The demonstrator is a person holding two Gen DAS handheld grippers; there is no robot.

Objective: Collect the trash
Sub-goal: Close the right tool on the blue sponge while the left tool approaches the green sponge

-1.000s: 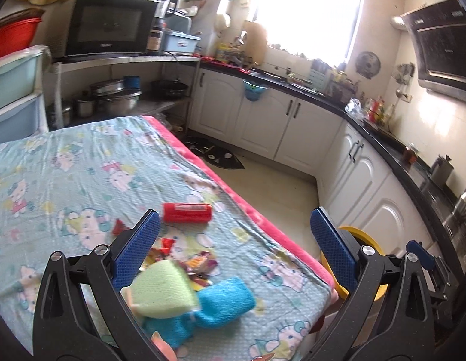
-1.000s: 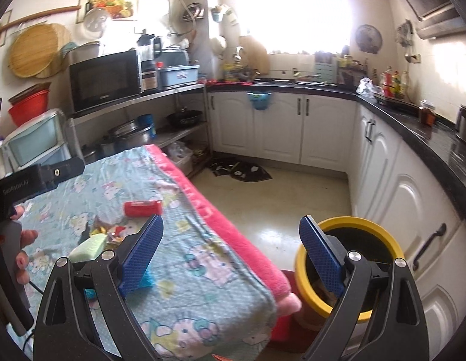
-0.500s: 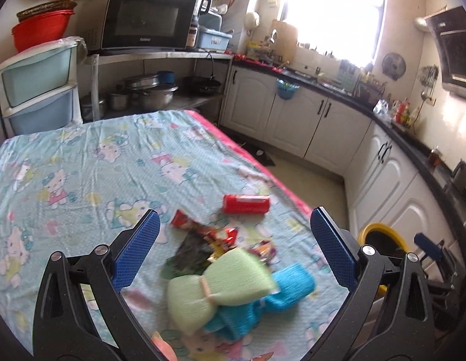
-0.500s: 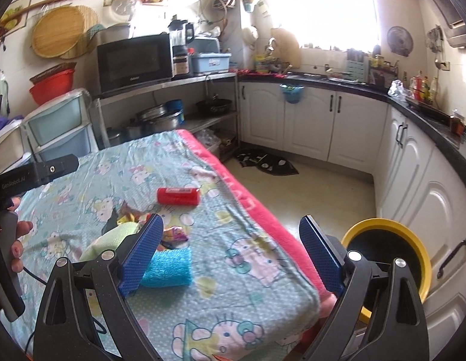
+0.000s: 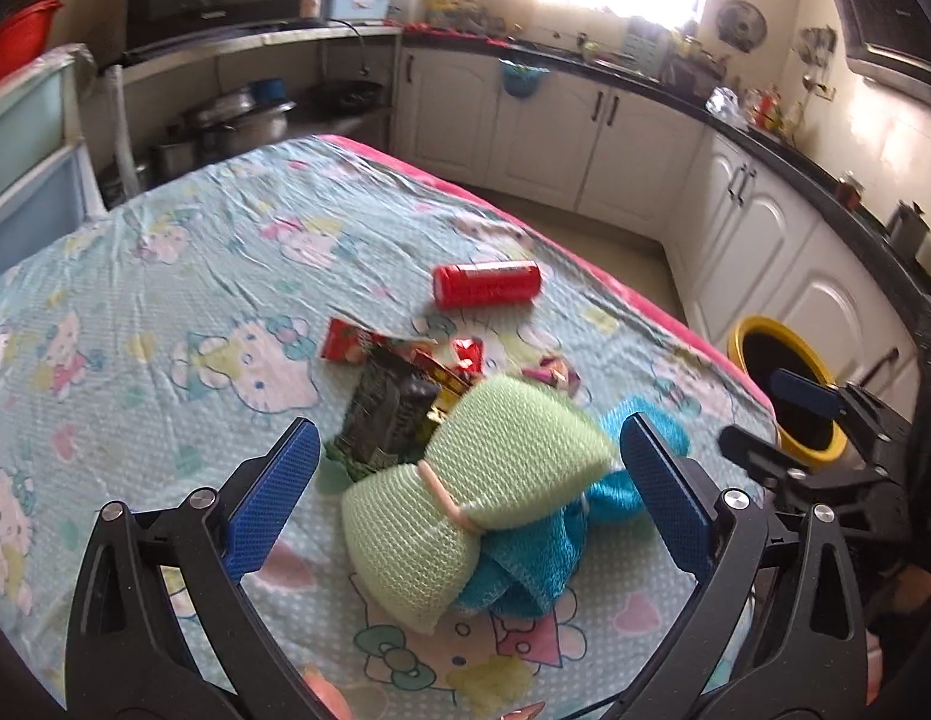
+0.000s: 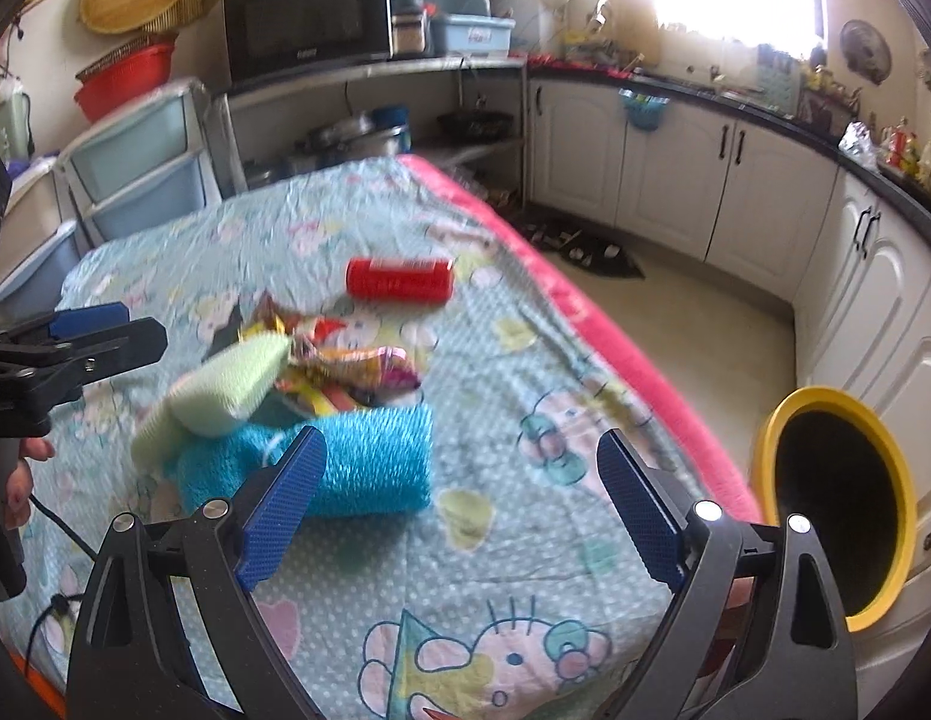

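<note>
Trash pile: wrappers point(image 5: 405, 384) lie on the table point(image 5: 165, 276) beyond the green sponge point(image 5: 465, 480), straight ahead of my left gripper point(image 5: 465, 492), which is nearer. Red can point(image 5: 486, 284) lies farther back, long axis crosswise to my fingers. Yellow bin point(image 6: 837, 510) sits off the table's right edge, by my right gripper point(image 6: 459, 510). Both jaws wide apart, holding nothing.
</note>
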